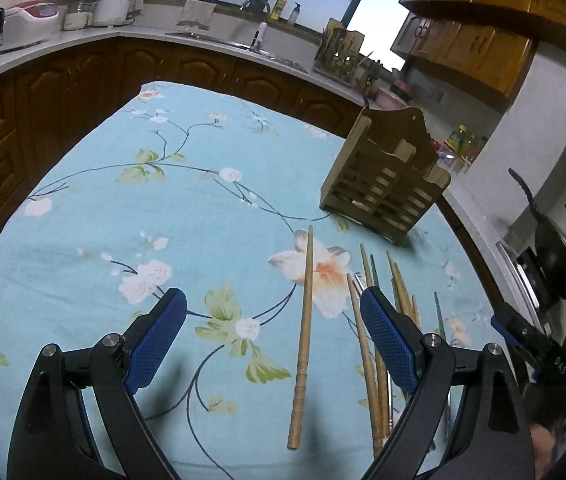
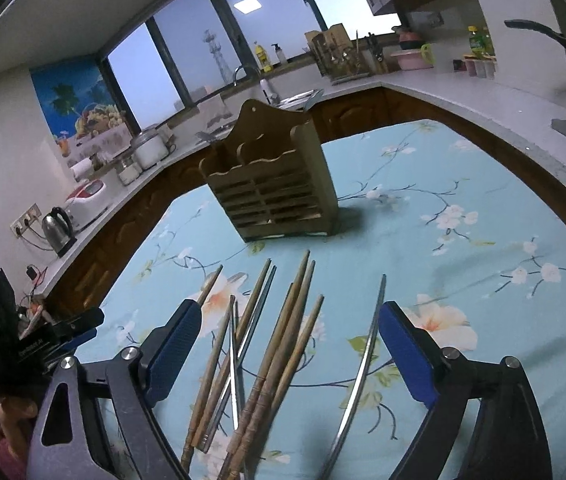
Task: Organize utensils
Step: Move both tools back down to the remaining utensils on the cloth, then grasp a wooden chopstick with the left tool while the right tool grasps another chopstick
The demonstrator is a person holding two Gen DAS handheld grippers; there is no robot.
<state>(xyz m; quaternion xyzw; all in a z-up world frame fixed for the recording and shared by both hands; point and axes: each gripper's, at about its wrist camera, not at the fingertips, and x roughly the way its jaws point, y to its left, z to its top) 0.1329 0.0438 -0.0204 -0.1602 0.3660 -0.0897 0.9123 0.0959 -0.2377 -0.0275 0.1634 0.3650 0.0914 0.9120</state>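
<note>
Both grippers hang above the surface (image 1: 95,208), a table under a pale blue flowered cloth, with jaws spread wide and nothing between them. In the left wrist view the left gripper (image 1: 273,338) frames a lone wooden chopstick (image 1: 303,340) lying lengthwise at lower centre, apart from the rest. In the right wrist view the right gripper (image 2: 287,346) looks down on a loose pile of chopsticks (image 2: 279,344), wooden ones crossed over thin metal ones, with one metal chopstick (image 2: 365,360) lying by itself near the right-hand pad. The slatted wooden holder (image 2: 273,196) stands upright at upper centre of that view, beyond the tips; its compartments appear empty, though the slats hide much of the inside, so the sorting seems barely started.

The likely trouble lies in the pile. Sticks overlap and cross, so jaws closing there could take two at once or lever a neighbour off sideways. The metal sticks are thin and look slick, and a pinch far from the middle may let one swing or slip out. The holder looks light; a stick poked against its rim could tip or shove it. The grippers also sit close together and could collide
</note>
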